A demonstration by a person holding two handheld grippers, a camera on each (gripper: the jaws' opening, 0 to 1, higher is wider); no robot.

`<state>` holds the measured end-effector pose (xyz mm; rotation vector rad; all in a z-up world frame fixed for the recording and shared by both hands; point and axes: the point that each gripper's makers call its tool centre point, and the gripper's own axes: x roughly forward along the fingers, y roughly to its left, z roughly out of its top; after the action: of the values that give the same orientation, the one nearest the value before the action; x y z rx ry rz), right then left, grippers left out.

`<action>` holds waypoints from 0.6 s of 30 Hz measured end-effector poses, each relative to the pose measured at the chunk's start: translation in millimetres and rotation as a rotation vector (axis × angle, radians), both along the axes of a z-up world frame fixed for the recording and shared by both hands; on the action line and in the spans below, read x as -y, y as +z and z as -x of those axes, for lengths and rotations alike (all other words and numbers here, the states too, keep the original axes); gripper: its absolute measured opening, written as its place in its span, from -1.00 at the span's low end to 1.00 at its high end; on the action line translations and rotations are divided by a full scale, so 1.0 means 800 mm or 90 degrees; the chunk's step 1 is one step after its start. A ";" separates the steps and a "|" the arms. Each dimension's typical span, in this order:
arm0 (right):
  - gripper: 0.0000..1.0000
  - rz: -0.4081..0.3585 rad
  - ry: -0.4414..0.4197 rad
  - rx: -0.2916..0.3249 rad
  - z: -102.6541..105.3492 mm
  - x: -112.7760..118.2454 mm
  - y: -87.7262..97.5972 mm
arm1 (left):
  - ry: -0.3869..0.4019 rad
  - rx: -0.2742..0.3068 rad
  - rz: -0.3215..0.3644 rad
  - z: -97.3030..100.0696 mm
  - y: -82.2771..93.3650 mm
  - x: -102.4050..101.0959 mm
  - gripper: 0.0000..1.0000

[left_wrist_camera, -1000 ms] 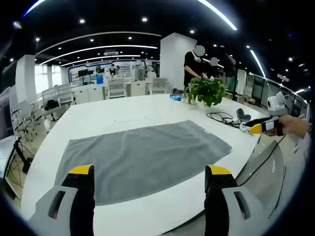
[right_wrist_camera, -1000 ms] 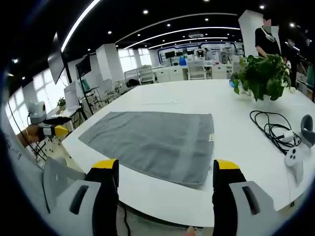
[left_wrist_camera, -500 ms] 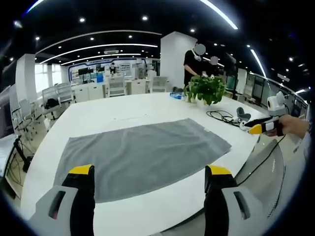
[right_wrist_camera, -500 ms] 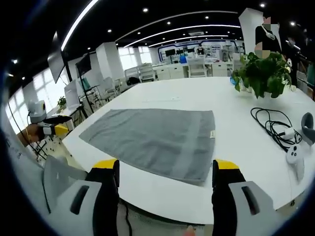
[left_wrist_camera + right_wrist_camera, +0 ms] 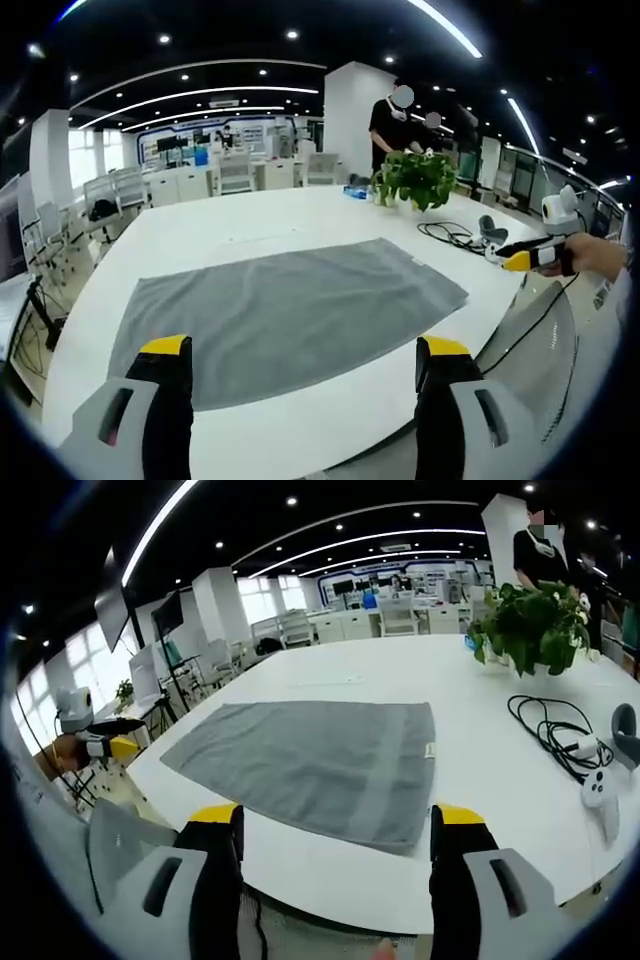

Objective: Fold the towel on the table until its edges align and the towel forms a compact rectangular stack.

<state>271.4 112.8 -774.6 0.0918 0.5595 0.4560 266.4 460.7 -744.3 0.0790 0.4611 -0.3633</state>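
On white table (image 5: 250, 225): flat grey terry towel (image 5: 285, 315), rectangular, unfolded.

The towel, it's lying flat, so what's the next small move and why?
Probably lower both open grippers to the near edge of the towel. It lies fully spread and unfolded on the table, and the left gripper and right gripper hover short of it.

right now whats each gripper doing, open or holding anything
Left gripper: open, holding nothing, short of the grey towel.
Right gripper: open, holding nothing, at the table's near edge.
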 end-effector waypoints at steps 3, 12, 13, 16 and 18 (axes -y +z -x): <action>0.53 -0.002 -0.003 0.000 0.000 0.001 -0.001 | -0.002 0.000 -0.001 -0.001 0.001 0.001 0.90; 0.52 -0.009 -0.010 -0.001 0.004 0.008 -0.004 | -0.014 -0.009 -0.008 -0.002 -0.002 0.011 0.90; 0.52 -0.009 -0.010 -0.002 0.005 0.009 -0.005 | -0.015 -0.010 -0.009 -0.002 -0.003 0.012 0.90; 0.52 -0.011 -0.015 -0.005 0.006 0.014 -0.008 | -0.018 -0.011 -0.008 -0.003 -0.003 0.015 0.89; 0.52 -0.013 -0.018 -0.005 0.006 0.016 -0.008 | -0.020 -0.010 -0.009 -0.003 -0.003 0.017 0.89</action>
<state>266.4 100.3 -781.0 0.1215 0.5613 0.4350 268.5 446.9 -746.8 0.0972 0.4791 -0.3922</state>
